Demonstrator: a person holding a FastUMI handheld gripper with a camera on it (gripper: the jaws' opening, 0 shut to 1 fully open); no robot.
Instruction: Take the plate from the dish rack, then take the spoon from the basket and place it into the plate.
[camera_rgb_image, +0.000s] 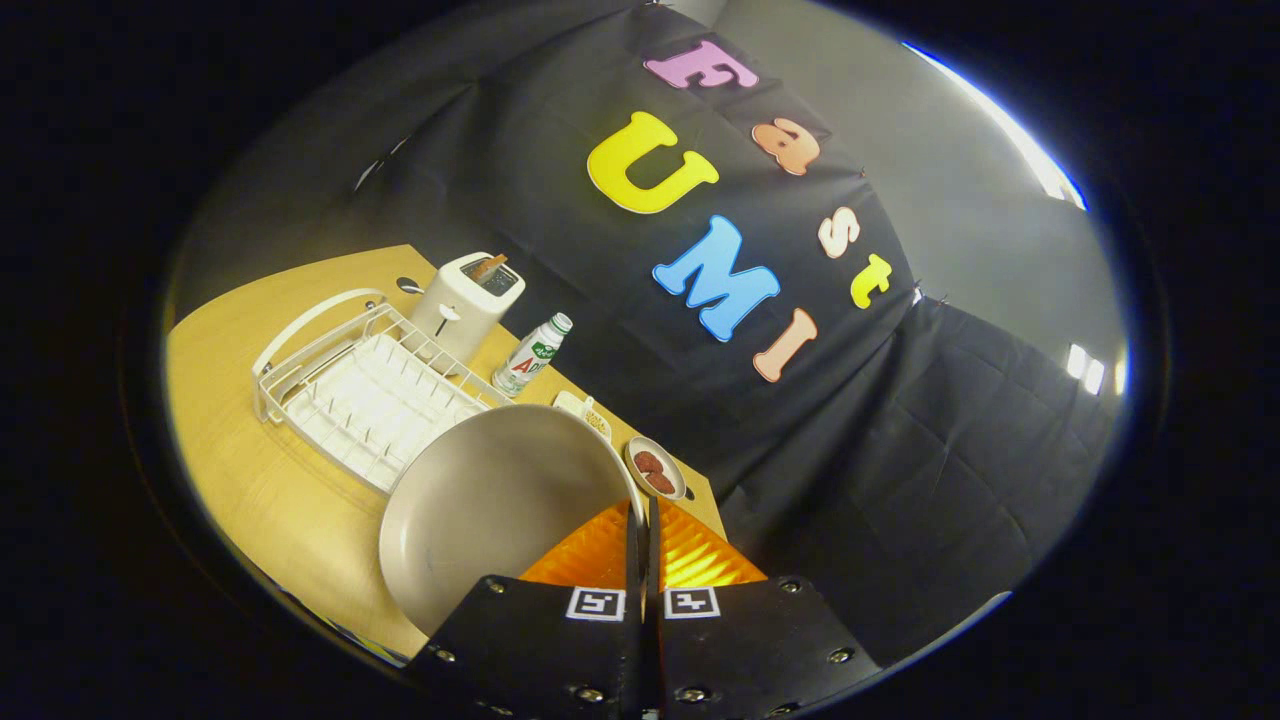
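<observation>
One gripper (641, 535) clamped on plate (490, 500) rim, lifted above wooden table (270, 500); dish rack (365, 395), toaster (465, 300) beyond.

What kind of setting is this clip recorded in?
Probably a staged kitchen counter in a booth: a wooden table with a white dish rack and a toaster, backed by black cloth. The tongs are shut on the plate.

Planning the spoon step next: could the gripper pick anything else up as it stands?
Probably not: the gripper is shut on the plate rim, lifted clear of the dish rack; the plate must be set down first.
</observation>
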